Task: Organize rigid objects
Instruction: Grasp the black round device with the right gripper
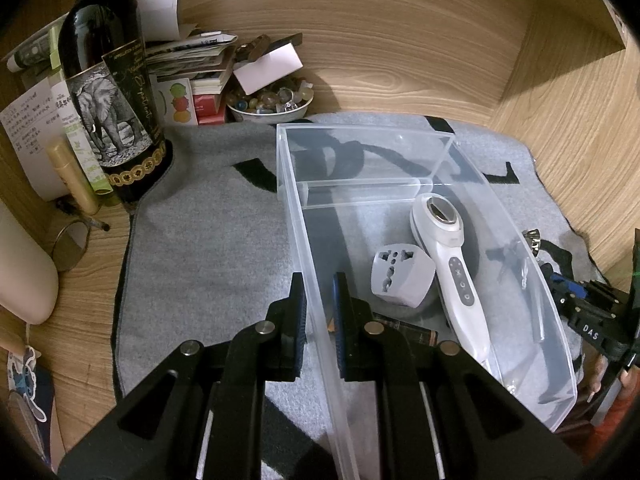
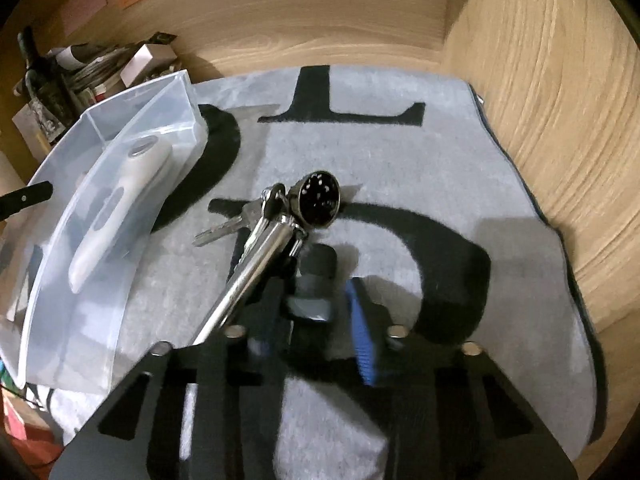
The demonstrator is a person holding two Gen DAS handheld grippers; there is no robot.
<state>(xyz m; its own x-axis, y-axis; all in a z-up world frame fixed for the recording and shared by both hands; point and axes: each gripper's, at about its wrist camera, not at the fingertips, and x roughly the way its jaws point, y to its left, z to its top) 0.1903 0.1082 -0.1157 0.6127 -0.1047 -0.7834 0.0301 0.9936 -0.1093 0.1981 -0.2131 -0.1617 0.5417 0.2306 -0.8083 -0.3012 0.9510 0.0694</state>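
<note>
A clear plastic box (image 1: 400,152) stands on the grey mat (image 1: 208,240). My left gripper (image 1: 319,312) is shut on the box's left wall. Inside lie a white handheld device (image 1: 448,264), a white travel adapter (image 1: 402,276) and a dark brown tube (image 1: 408,330). In the right wrist view the box (image 2: 100,280) is at the left with the white device (image 2: 116,200) in it. A key bunch (image 2: 276,216) with a shiny metal bar and a round black piece rests on the mat (image 2: 400,168). My right gripper (image 2: 318,300) is shut on its dark grey piece (image 2: 316,276); the picture is blurred there.
A wine bottle with an elephant label (image 1: 108,92), a bowl of beads (image 1: 268,104), stacked papers (image 1: 192,52) and a small round mirror (image 1: 72,244) crowd the back left. Wooden walls (image 2: 540,120) close in the back and right.
</note>
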